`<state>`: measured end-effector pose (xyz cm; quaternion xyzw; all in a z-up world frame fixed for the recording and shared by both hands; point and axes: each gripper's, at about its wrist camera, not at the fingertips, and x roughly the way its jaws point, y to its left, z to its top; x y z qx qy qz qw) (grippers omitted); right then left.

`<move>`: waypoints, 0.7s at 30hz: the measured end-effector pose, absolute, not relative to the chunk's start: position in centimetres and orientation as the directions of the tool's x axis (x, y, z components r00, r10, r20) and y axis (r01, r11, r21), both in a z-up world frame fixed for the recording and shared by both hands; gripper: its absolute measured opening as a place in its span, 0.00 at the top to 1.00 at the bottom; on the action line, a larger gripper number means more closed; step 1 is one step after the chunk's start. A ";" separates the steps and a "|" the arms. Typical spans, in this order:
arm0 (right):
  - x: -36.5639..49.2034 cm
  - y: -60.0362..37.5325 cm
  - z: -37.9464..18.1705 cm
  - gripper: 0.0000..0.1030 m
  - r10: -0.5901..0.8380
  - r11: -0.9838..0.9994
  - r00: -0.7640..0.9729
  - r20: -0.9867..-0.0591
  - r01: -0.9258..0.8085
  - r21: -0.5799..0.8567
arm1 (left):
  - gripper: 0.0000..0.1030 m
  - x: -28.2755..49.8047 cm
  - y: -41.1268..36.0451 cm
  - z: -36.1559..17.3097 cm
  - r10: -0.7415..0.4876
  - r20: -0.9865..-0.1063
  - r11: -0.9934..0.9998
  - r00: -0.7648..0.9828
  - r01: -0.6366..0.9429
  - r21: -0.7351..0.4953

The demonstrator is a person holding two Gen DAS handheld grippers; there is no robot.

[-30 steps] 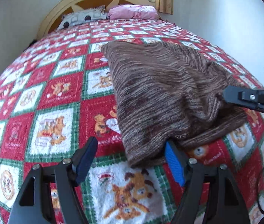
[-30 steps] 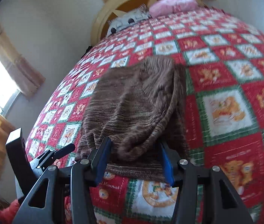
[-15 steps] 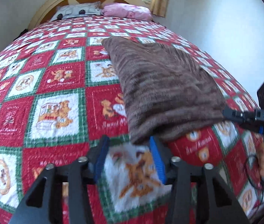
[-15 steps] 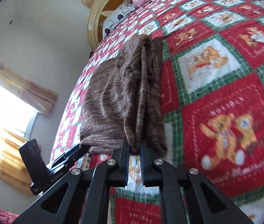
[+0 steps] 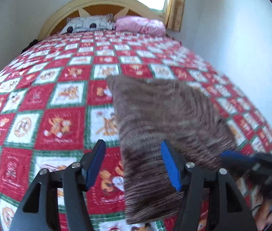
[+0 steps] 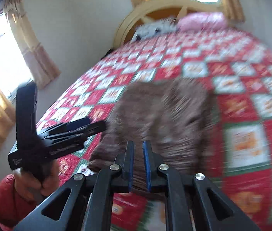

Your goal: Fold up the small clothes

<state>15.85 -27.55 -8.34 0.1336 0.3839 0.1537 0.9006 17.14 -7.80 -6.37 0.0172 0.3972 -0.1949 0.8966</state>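
Having shifted since the earlier frame: near edge of the brown marled knit garment (image 5: 166, 127), now raised off the red, white and green patchwork bed quilt (image 5: 45, 115) and hanging toward the cameras. Left tongs (image 5: 134, 163) having just been opening, standing spread, garment edge lying between the pads without being pressed. Right tongs (image 6: 138, 165) pressed nearly together, pinching a thin fold of the garment's near hem. Rest of the garment lying on the quilt, well short of the pillows. Probably soft, light and stretchy, sagging wherever unsupported; best taken at both near corners, gripping every layer, keeping the hem taut while carrying it over.
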 end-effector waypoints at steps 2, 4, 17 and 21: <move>16.7 -25.9 -11.5 0.90 0.406 0.910 0.571 -0.713 -0.181 0.373 | 0.39 16.3 -7.6 -7.8 -0.310 -0.742 0.926 0.595 0.365 -0.094; 15.5 -25.7 -12.8 0.90 0.416 0.906 0.581 -0.700 -0.198 0.374 | 0.34 15.2 -6.4 -9.7 -0.279 -0.762 0.932 0.584 0.357 -0.067; 15.3 -31.6 -4.5 0.90 0.341 0.936 0.707 -0.619 -0.198 0.290 | 0.25 18.0 -4.7 -3.9 -0.287 -0.700 0.948 0.654 0.299 -0.109; 20.7 -32.7 -4.4 0.90 0.223 0.972 0.724 -0.652 -0.114 0.207 | 0.25 22.2 -7.1 -2.8 -0.283 -0.684 0.954 0.673 0.269 -0.130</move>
